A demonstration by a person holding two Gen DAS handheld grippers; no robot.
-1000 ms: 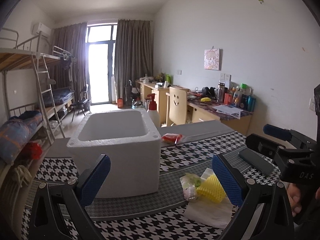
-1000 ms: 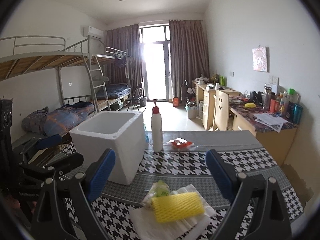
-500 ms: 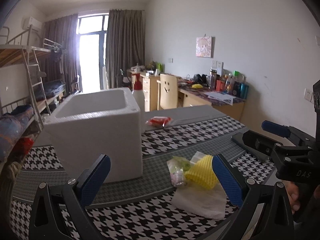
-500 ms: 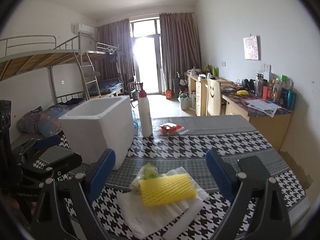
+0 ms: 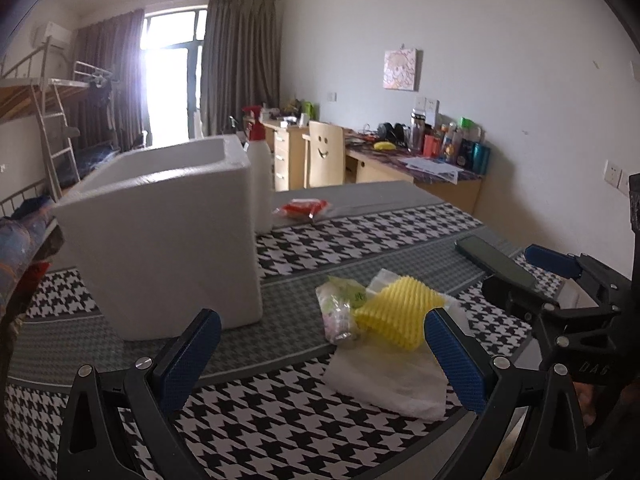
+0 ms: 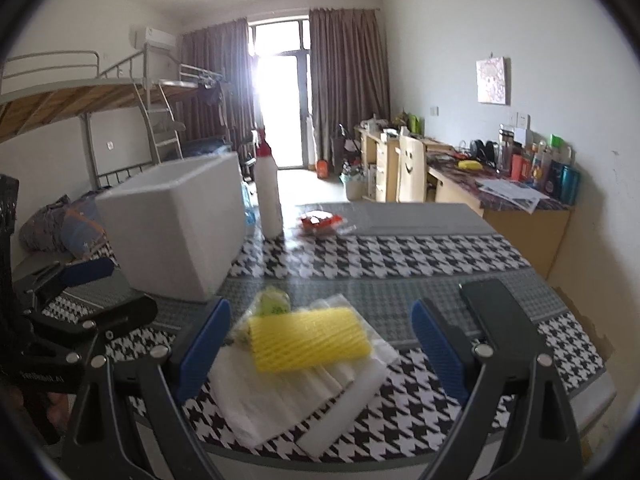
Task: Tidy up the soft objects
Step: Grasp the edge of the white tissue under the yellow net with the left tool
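Note:
A yellow foam net sleeve (image 6: 306,338) lies on white foam sheets (image 6: 280,396) on the houndstooth table, with a small green-and-clear plastic bag (image 6: 272,304) behind it. The sleeve (image 5: 396,316), sheets (image 5: 390,380) and bag (image 5: 340,312) also show in the left wrist view. A white foam box (image 5: 168,240) stands open to the left of them. My right gripper (image 6: 320,352) is open, low over the table, with the pile between its fingers. My left gripper (image 5: 320,360) is open and empty in front of the box and the pile.
A white spray bottle with a red top (image 6: 268,192) stands behind the box. A red packet (image 6: 320,222) lies at mid table. A dark phone (image 6: 492,304) lies to the right of the pile. The table's front edge (image 6: 400,466) is close below.
Both grippers have come lower and closer to the table. The pile now sits nearer, between the right gripper's fingers. The phone has come into the right wrist view.

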